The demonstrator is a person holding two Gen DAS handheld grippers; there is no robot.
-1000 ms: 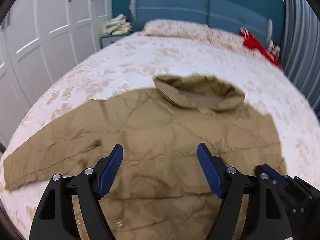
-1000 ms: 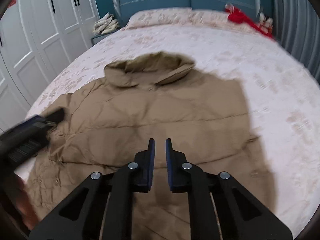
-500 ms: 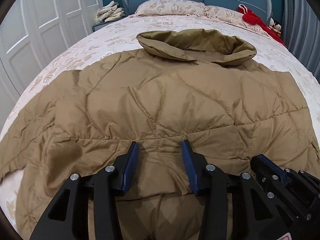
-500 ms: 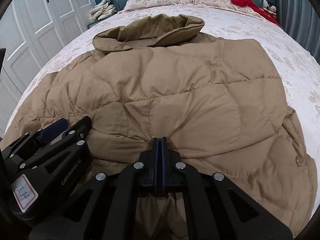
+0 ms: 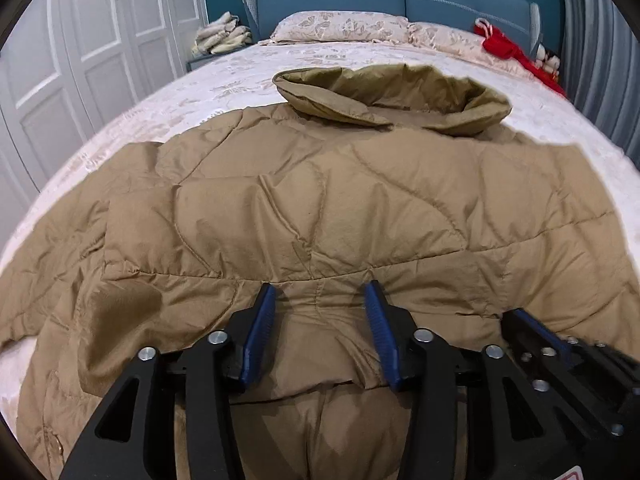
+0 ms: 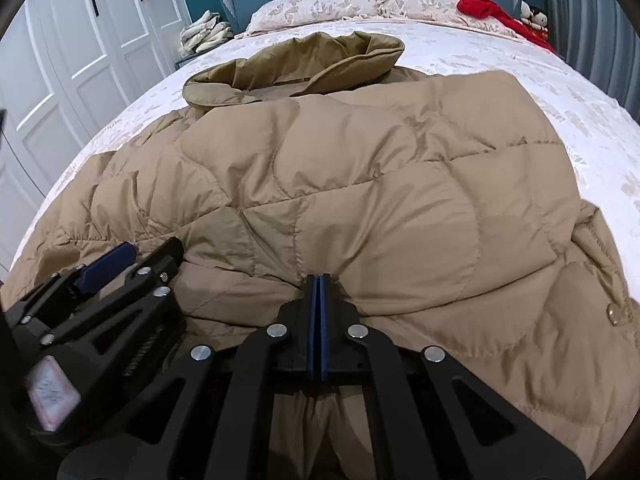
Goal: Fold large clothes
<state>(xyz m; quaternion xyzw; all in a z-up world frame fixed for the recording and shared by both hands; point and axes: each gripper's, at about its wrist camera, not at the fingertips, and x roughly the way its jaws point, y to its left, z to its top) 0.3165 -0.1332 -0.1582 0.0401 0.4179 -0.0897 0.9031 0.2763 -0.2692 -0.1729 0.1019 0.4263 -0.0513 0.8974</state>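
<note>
On the bed (image 5: 168, 92), the right gripper (image 6: 319, 280) pinches the tan jacket's (image 5: 320, 200) hem; the left gripper (image 5: 320, 292), its jaws just opening, straddles bunched fabric that could slip free.

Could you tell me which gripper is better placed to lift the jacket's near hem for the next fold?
Right. The right gripper is shut on the tan puffer jacket near its hem, while the left gripper has just been opening around a bunched fold without clamping it.
</note>
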